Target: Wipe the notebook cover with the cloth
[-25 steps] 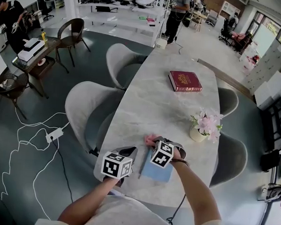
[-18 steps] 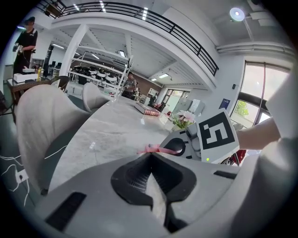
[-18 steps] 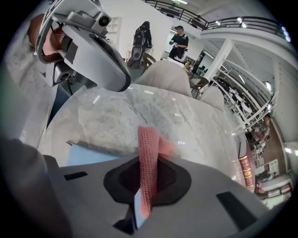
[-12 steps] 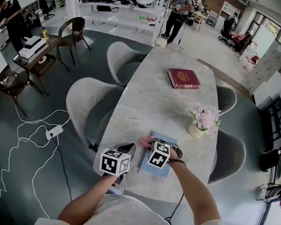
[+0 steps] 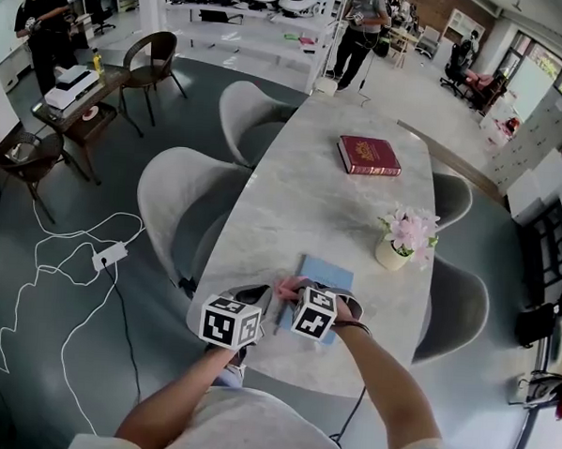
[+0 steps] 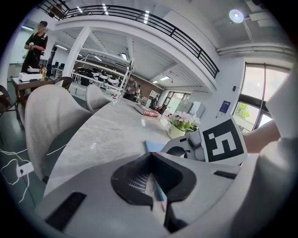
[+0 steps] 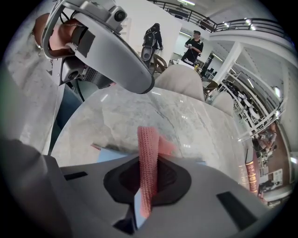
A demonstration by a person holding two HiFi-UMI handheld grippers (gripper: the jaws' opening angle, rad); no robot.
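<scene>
Head view: notebook (image 5: 327, 273) on marble table (image 5: 301, 196), grey chairs (image 5: 173, 213), teal floor (image 5: 28, 384)

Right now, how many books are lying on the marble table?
2. A red book lies closed at the far end of the table. A blue notebook lies at the near edge, partly covered. No other book shows.
</scene>
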